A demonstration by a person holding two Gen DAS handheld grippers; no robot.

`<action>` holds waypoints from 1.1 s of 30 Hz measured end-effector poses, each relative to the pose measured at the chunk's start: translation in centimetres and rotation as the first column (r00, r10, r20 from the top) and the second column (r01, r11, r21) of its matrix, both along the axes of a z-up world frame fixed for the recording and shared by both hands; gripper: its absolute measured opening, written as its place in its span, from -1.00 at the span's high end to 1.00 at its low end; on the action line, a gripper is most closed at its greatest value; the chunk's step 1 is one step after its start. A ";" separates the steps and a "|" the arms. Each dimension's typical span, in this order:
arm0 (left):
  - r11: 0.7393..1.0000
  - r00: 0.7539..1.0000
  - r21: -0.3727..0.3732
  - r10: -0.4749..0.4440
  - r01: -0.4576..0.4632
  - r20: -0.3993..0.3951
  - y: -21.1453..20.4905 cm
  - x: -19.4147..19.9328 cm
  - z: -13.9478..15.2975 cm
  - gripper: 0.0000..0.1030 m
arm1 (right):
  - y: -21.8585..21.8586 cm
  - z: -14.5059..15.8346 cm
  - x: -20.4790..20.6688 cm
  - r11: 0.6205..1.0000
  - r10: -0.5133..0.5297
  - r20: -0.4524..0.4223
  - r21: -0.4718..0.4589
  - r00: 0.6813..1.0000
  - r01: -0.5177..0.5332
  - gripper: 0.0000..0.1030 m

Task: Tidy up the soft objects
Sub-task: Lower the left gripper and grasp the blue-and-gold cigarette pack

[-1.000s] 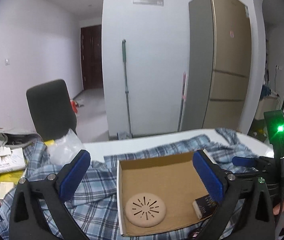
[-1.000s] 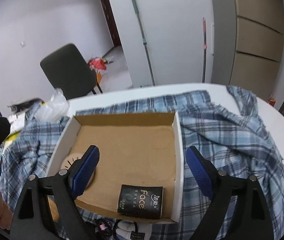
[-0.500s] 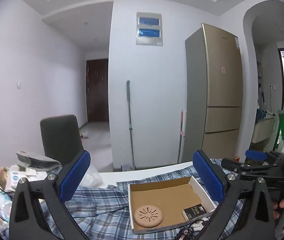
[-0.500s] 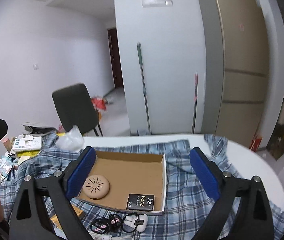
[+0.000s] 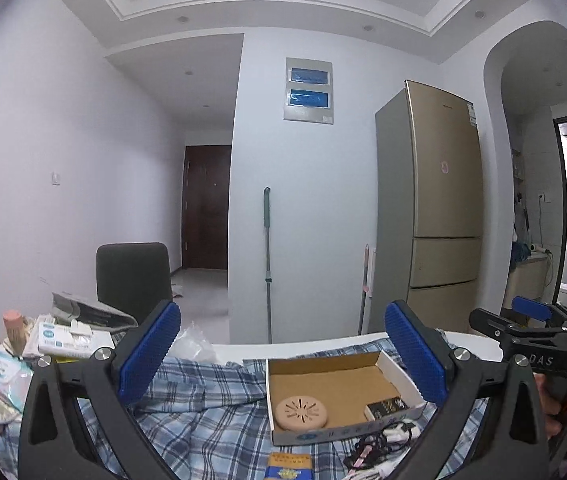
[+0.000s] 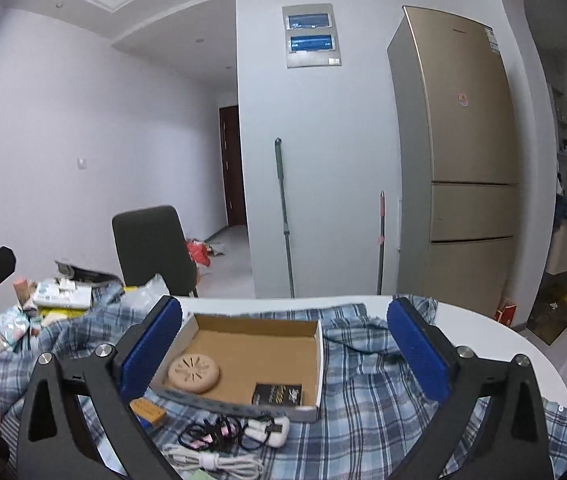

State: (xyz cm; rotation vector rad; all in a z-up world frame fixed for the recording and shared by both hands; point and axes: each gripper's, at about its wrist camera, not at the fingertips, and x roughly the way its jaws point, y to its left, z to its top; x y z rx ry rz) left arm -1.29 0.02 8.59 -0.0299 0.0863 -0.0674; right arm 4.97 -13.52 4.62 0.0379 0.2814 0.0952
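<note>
Left-wrist view: my left gripper [image 5: 283, 354] is held above the table with its blue-padded fingers [image 5: 149, 354] spread wide and nothing between them. Below lies a blue plaid shirt [image 5: 211, 404], rumpled across the white table [image 5: 303, 350]. On the shirt sits a shallow cardboard box [image 5: 335, 380], holding a round beige perforated disc [image 5: 301, 413] at its near left and a small black packet [image 5: 386, 407] at its near right. Just in front of the box lie tangled cables [image 5: 379, 438] and an orange-and-blue packet [image 5: 288, 465]. At left, a pile of tissue packs and papers [image 5: 55, 338] sits near a dark chair [image 5: 133, 276].

Right-wrist view: my right gripper [image 6: 285, 354] is likewise raised, its fingers [image 6: 417, 354] spread apart and holding nothing. The box [image 6: 317, 360] lies between the fingers in the frame, well below them; the disc [image 6: 194, 373] and black packet [image 6: 277, 394] rest inside it. A white charger [image 6: 269, 432] with dark cables and a coiled white cord [image 6: 211, 460] lie on the shirt [image 6: 375, 384] just before the box. Beyond the table stand a gold refrigerator [image 6: 463, 152] and two mop handles [image 6: 283, 216] against the wall.
</note>
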 end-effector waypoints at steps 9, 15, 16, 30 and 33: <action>0.998 0.997 0.065 -0.022 0.027 -0.078 -1.1 0.8 -4.4 -1.00 | 0.4 -3.5 -0.2 0.999 0.026 -0.026 -0.023 0.999 -0.027 -0.99; 0.997 0.986 0.065 -0.023 0.035 -0.165 -0.7 3.3 -7.7 -1.00 | 0.4 -5.8 0.5 0.999 0.053 -0.078 -0.004 0.996 -0.053 -0.99; 0.997 0.983 0.070 -0.018 0.031 -0.185 -0.7 3.8 -8.2 -1.00 | 0.4 -6.1 0.6 0.998 0.056 -0.087 -0.008 0.995 -0.057 -0.99; 0.995 0.942 0.089 -0.006 0.039 -0.335 -0.7 6.1 -10.1 -1.00 | 0.5 -7.6 1.5 0.998 0.054 -0.149 -0.017 0.987 -0.058 -0.99; 0.991 0.899 0.109 -0.024 0.080 -0.438 -1.3 7.0 -10.8 -0.92 | 0.5 -7.4 1.3 0.998 0.050 -0.141 -0.019 0.989 -0.053 -0.99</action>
